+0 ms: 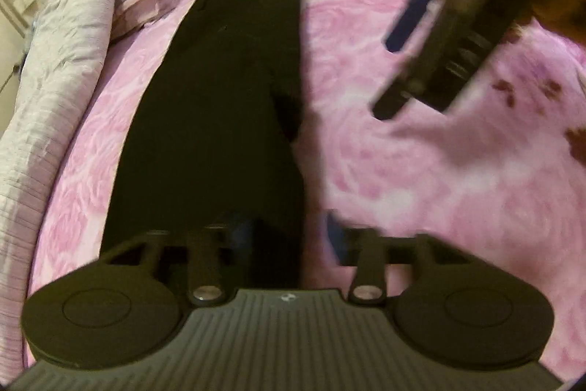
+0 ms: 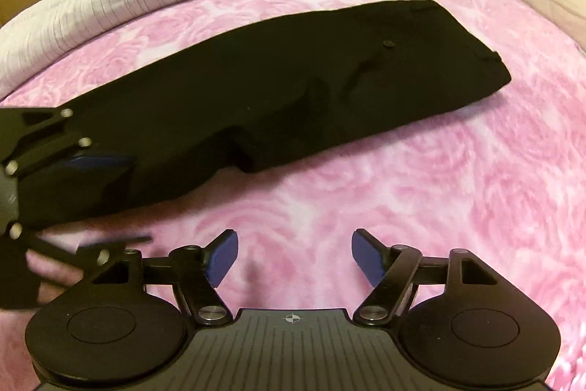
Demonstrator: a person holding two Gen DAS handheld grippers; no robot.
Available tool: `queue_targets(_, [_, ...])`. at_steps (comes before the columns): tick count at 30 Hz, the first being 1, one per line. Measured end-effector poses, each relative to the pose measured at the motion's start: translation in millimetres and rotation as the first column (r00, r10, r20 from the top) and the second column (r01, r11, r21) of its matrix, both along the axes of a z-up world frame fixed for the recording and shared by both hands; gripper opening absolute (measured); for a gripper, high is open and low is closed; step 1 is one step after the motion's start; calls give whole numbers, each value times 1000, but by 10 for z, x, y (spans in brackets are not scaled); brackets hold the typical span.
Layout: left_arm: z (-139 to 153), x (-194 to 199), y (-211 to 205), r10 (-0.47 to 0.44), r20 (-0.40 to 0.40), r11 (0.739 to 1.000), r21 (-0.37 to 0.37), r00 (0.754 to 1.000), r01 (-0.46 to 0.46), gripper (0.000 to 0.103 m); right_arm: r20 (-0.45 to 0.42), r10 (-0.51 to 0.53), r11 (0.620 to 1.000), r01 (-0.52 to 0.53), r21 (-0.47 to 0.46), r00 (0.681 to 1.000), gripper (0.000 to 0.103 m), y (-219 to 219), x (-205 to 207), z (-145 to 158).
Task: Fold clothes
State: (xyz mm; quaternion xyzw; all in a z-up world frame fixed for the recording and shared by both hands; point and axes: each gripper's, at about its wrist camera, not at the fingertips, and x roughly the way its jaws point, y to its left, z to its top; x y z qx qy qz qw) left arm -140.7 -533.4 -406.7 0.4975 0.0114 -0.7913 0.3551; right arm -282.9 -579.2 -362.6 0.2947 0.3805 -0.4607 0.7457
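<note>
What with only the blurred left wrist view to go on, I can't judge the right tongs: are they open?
Observer: Yes, the right tongs are open, with nothing between them.
Operator: What lies under them?
Observer: Bare blanket, just short of the trousers' near edge.
Operator: Anything on the trousers?
Observer: A small button near one end.

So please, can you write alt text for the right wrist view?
Long black folded trousers lie across a pink rose-patterned blanket. The right gripper hangs open over the blanket, and the left gripper is at the garment's left end.
</note>
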Motion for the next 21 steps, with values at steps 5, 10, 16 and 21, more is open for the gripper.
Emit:
queue_targets(5, [365, 222, -422, 141, -77, 989, 62, 987, -137, 0, 89, 10, 999, -7, -37, 996, 75, -43, 99, -45])
queue_targets(10, [551, 376, -746, 195, -140, 977, 114, 971, -180, 0, 179, -92, 994, 101, -46, 979, 79, -228, 314, -154])
queue_targets(16, [552, 389, -751, 159, -144, 984, 103, 977, -145, 0, 209, -300, 948, 315, -44, 931, 82, -442, 557, -298])
queue_targets(21, [491, 376, -683, 116, -150, 991, 90, 982, -103, 0, 109, -384, 897, 399, -192, 917, 83, -535, 619, -399])
